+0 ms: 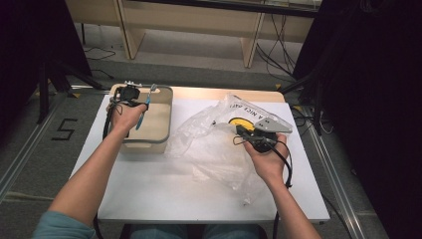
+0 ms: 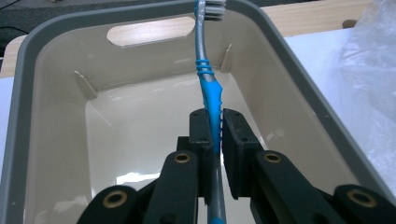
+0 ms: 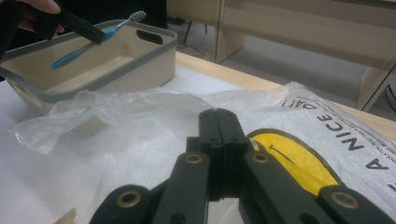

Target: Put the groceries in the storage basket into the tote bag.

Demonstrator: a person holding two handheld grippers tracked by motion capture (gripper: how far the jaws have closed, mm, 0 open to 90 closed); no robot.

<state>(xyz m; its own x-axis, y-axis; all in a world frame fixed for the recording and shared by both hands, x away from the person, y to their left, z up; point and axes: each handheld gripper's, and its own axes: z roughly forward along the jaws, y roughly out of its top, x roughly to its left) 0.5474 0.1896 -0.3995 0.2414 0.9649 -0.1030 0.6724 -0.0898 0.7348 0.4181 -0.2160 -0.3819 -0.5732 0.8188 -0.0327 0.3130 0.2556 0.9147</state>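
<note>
Beige bin with grey rim sits at the left of the white table, handle slots cut in its end walls. Inside, as the left gripper view shows, the bin's floor is bare and glossy; nothing lies on it. Left gripper hangs over the bin, jaws clamped on the blue grip section of a toothbrush. The brush is held above the bin's interior, not touching the floor, its grey neck and white bristle head reaching toward the far wall and the slot there. In the right gripper view the brush slants across the bin's opening, bristles up past the rim. Clear plastic bag, crumpled, with a yellow face print and black lettering, lies just right of the bin, its edge against the bin's side. Bag contents cannot be told. Right gripper rests over the bag, jaws pressed together, nothing visibly caught between them.
</note>
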